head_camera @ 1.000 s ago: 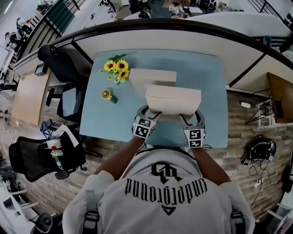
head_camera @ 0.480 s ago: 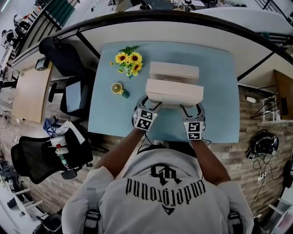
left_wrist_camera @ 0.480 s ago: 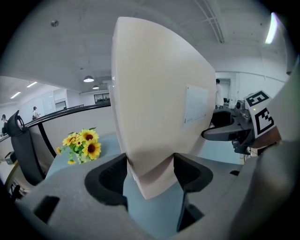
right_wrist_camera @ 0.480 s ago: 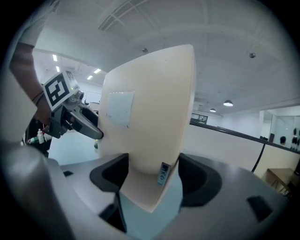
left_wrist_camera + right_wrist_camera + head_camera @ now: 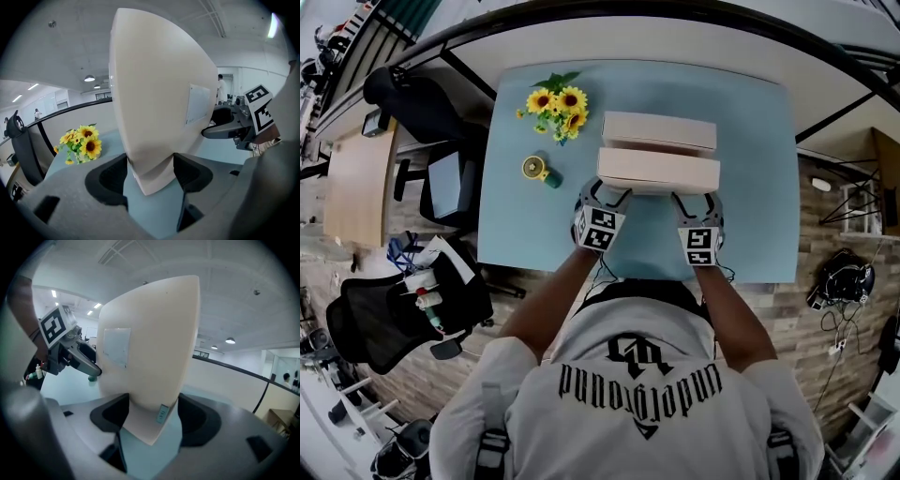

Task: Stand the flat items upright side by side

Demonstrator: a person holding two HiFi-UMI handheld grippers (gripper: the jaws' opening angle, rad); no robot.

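Near box (image 5: 658, 171): a flat beige carton held on edge at the upper centre of the head view, just in front of the far box and parallel to it, so the two can end up side by side.
Far box (image 5: 658, 131): stands upright on the light blue desk (image 5: 750, 234) and serves as the line to match.
Left gripper (image 5: 602, 199): fingers clamped on the near box's lower left corner, one pad on each broad face.
Right gripper (image 5: 694, 201): fingers clamped the same way on the lower right corner; a grip at both ends likely keeps the tall panel from tipping.
Contact: no view shows whether the bottom edge rests on the desk.
Sunflowers (image 5: 558, 105): at the upper left with a small yellow item (image 5: 534, 170), clear of the boxes.
Step, judged: settling the near box close beside its neighbour.
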